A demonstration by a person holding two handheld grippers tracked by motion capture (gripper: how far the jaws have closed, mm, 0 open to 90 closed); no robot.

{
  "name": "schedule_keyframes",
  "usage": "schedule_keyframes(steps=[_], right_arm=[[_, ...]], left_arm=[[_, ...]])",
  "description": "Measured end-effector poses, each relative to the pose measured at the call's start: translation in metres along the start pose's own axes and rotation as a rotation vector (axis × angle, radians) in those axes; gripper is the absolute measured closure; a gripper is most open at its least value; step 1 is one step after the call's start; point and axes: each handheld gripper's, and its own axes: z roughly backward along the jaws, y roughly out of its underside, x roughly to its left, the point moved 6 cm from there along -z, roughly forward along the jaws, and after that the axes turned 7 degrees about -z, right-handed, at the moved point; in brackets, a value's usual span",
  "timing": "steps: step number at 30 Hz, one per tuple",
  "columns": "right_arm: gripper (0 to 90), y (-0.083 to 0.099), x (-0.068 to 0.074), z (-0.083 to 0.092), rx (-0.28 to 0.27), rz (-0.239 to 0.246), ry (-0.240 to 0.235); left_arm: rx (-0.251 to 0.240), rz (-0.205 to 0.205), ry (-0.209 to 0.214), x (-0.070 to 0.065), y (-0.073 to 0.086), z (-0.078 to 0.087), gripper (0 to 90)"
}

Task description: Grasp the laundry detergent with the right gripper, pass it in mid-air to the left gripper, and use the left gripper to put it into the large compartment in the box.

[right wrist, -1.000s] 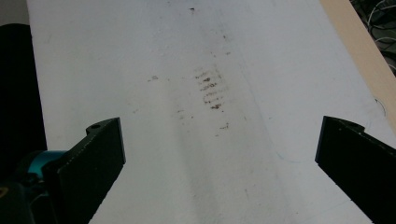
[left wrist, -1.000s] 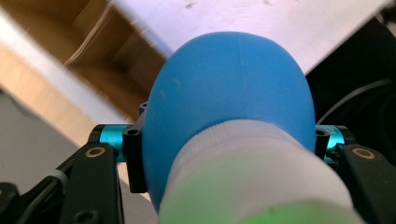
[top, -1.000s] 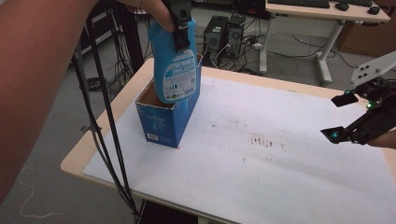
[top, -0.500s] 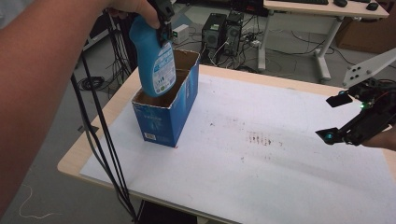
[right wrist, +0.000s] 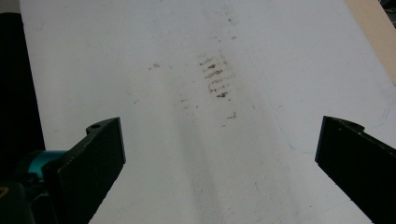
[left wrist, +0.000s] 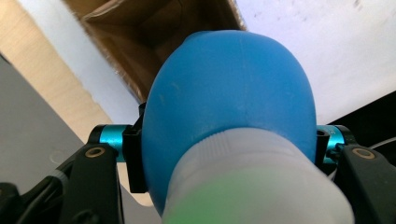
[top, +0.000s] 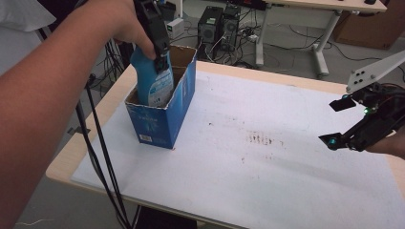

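Observation:
My left gripper (top: 160, 62) is shut on a blue plastic bottle (top: 153, 81) with a printed label. The bottle's lower half sits inside an open blue cardboard box (top: 165, 121) at the table's left. From the left gripper view, the bottle (left wrist: 229, 98) bulges between the two jaws, its white cap closest to the camera, with the box's brown inside (left wrist: 154, 32) beyond it. My right gripper (top: 336, 121) hovers open over the right side of the table, nothing between its fingers. In the right gripper view, its jaws stand wide apart above the white surface (right wrist: 210, 163).
A white sheet (top: 267, 167) with brown smudges (top: 260, 139) covers the wooden table (top: 67, 162). Black cables (top: 102, 162) hang off the left edge. Computer towers (top: 219, 28) and a desk stand on the floor behind.
The left gripper has moved down and leftward with the bottle, sinking it from above the box's rim into the box. The right gripper has stayed almost still.

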Motion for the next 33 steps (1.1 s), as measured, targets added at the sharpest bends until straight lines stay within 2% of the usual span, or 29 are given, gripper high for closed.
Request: schedule_keyframes(steps=[1,2,4,5,6,8,10,11,12,14,19,21,22,25,33], right_arm=[[0.6,0.0,0.0,0.0,0.003,-0.003,-0.001],[0.6,0.0,0.0,0.0,0.005,-0.002,0.0],[0.6,0.0,0.0,0.0,0.002,-0.003,0.0],[0.6,0.0,0.0,0.0,0.002,-0.003,0.0],[0.6,0.0,0.001,0.0,0.007,-0.007,0.003],[0.6,0.001,0.001,-0.001,0.013,-0.007,0.004],[0.6,0.001,0.001,-0.002,0.018,-0.008,0.005],[0.6,0.001,0.001,-0.002,0.018,-0.008,0.005],[0.6,0.0,0.001,-0.001,0.019,-0.01,0.009],[0.6,0.0,0.001,-0.001,0.014,-0.009,0.013],[0.6,0.001,0.002,-0.002,0.019,-0.013,0.015],[0.6,0.002,0.003,-0.003,0.022,-0.017,0.015],[0.6,0.003,0.003,-0.003,0.022,-0.019,0.016],[0.6,0.004,0.003,-0.004,0.028,-0.025,0.017],[0.6,0.004,0.002,-0.006,0.028,-0.026,0.016]], left_arm=[[0.0,0.0,0.0,0.0,0.0,0.0,38.1],[0.012,-0.038,0.008,0.003,0.0,-0.012,38.1],[0.016,-0.074,0.012,0.005,0.0,-0.023,38.1],[0.016,-0.074,0.012,0.005,0.0,-0.023,38.1],[0.015,-0.114,0.013,0.008,0.0,-0.033,38.1],[0.005,-0.152,0.02,0.009,0.0,-0.044,38.1],[-0.017,-0.235,0.017,0.01,-0.002,-0.054,38.1],[-0.017,-0.235,0.017,0.01,-0.002,-0.054,38.1],[-0.01,-0.287,0.007,0.011,-0.002,-0.064,38.1],[0.003,-0.33,-0.001,0.011,-0.003,-0.072,38.0],[0.007,-0.4,0.002,0.012,-0.005,-0.086,38.0],[0.007,-0.418,0.006,0.012,-0.005,-0.089,38.0],[-0.009,-0.423,0.009,0.012,-0.007,-0.089,38.0],[-0.01,-0.429,0.019,0.014,-0.007,-0.09,37.9],[-0.003,-0.419,0.044,0.017,-0.009,-0.09,37.1]])
